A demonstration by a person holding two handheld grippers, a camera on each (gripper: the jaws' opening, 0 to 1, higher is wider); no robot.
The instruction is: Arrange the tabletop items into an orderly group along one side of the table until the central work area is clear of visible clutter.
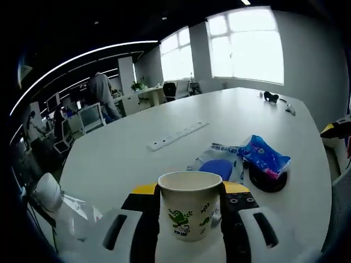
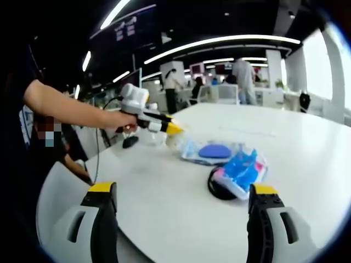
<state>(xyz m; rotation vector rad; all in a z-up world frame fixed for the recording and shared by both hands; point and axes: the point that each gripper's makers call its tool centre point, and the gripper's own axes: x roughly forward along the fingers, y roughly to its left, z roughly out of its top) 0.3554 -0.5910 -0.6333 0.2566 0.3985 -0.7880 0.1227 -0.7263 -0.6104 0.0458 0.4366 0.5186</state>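
White table (image 1: 164, 126): blue packet (image 1: 264, 155) on black disc (image 1: 269, 181)

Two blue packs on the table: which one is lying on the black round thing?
The bright blue printed pack, partly over the black disc. The other, a clear pack with a dark blue oval, lies flat on the table beside it, nearer the paper cup.

My white table (image 1: 137, 148) carries a power strip (image 1: 178, 135), a clear packet (image 1: 216, 159), and a blue packet (image 1: 264, 156) over what may be a black disc (image 1: 269, 181).
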